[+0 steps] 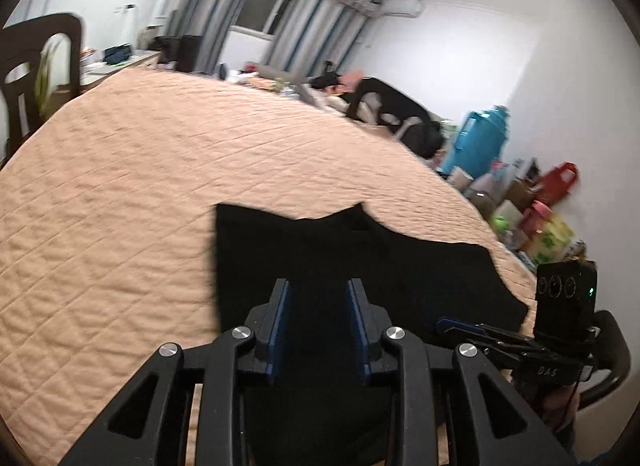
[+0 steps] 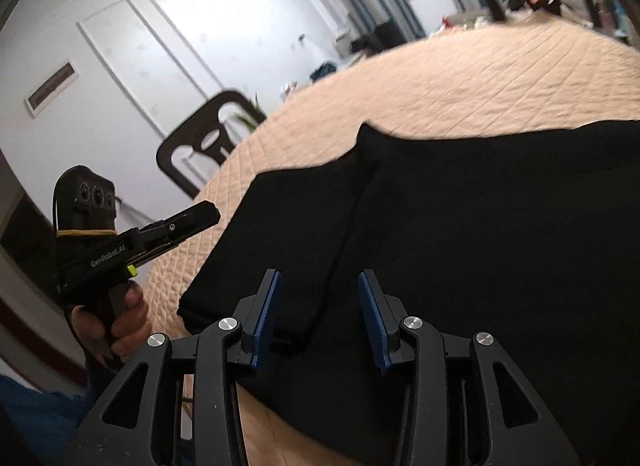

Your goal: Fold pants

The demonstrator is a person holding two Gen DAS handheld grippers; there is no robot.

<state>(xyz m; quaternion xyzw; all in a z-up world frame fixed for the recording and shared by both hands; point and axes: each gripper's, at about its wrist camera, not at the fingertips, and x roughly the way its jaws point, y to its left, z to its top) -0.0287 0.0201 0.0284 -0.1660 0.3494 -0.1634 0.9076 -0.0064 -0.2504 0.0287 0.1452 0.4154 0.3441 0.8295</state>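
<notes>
The black pants point(image 1: 360, 266) lie folded into a thick flat stack on a peach quilted cover point(image 1: 160, 185), near its front edge. My left gripper point(image 1: 318, 298) hovers over the stack's left part, its blue pads apart with nothing pinched between them. In the right wrist view the pants point(image 2: 480, 225) fill the middle and right, with a fold line running down the centre. My right gripper point(image 2: 320, 290) stands open just above the stack's near edge. The left gripper point(image 2: 206, 211) shows at the left, held by a hand point(image 2: 124, 318); the right gripper point(image 1: 440, 324) shows at the lower right of the left wrist view.
The quilted cover point(image 2: 480, 73) stretches far beyond the pants. Dark wooden chairs point(image 1: 36, 57) point(image 2: 200, 145) stand along its left side, and another chair point(image 1: 400, 113) at the far right. A blue container point(image 1: 480, 137), a red bag point(image 1: 560, 177) and boxes crowd the right wall.
</notes>
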